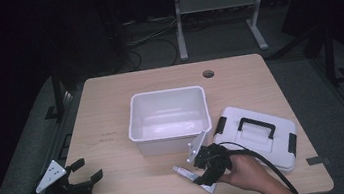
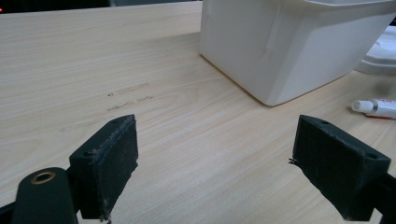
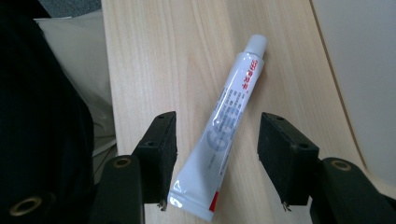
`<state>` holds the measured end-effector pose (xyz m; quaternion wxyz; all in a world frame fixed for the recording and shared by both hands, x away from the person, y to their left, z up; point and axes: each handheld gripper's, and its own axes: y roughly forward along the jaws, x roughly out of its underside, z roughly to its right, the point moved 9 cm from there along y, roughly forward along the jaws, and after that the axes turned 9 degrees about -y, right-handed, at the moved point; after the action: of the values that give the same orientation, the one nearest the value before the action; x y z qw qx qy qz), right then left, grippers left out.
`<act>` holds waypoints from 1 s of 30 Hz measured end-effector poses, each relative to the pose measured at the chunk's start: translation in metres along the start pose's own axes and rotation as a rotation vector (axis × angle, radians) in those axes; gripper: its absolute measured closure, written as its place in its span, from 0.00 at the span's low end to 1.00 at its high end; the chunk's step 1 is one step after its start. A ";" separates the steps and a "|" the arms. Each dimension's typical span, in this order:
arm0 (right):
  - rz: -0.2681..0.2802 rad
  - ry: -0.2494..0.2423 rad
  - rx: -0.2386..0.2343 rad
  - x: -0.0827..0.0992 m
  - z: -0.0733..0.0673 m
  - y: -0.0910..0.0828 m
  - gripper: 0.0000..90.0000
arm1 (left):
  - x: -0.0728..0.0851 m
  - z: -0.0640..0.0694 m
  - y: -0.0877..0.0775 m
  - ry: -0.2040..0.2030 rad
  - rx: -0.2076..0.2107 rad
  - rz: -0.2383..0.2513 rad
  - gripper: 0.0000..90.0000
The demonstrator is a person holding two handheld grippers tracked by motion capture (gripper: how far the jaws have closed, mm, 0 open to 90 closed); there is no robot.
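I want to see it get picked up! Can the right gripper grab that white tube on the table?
Probably yes. The right gripper is open with the tube lying between its jaws, and nothing blocks it. The pads don't press on it yet.
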<state>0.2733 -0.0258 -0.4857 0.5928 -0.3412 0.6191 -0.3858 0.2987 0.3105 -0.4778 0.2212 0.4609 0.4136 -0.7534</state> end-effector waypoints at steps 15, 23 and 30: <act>-0.041 0.007 -0.004 -0.002 0.008 0.029 0.57 | 0.000 -0.001 0.000 -0.003 -0.002 0.003 0.15; -0.058 0.003 -0.012 -0.001 0.011 0.036 0.62 | 0.000 0.000 -0.001 -0.001 -0.002 0.003 0.15; -0.096 -0.024 -0.022 0.004 0.014 0.036 0.73 | 0.000 -0.001 -0.001 -0.001 -0.001 0.002 0.15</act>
<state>0.2884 -0.0131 -0.5193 0.5771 -0.3815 0.5994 -0.4027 0.2988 0.3119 -0.4774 0.2226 0.4607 0.4133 -0.7532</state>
